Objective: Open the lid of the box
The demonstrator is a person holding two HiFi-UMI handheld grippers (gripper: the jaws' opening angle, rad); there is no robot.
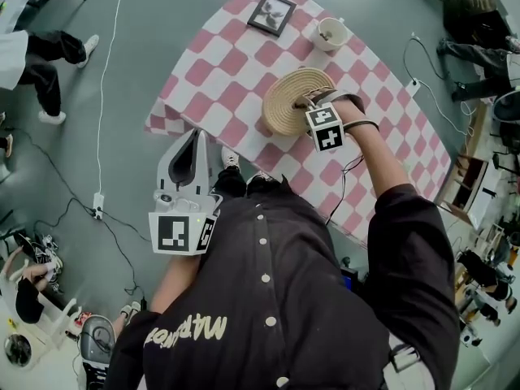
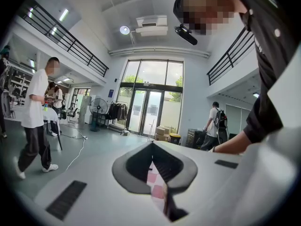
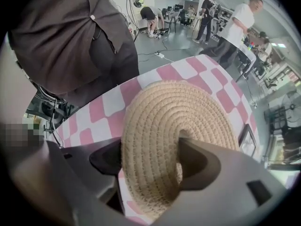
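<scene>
Woven straw lid lies down on its box on the checked counter in the head view, with the right claw pointing down onto it and the left claw off the counter's edge. Left gripper view: jaws closed together, empty. Right gripper view: jaws apart, straddling the lid from rim to centre with no clear clamp, so gripping and lifting are both left to do

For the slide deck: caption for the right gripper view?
Right gripper, jaws apart, straddles the woven lid over a pink-checked tablecloth.

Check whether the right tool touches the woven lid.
Cannot tell. Right gripper view: right tool straddles woven lid, jaws at rim and centre, but neither contact nor gap shows plainly.
</scene>
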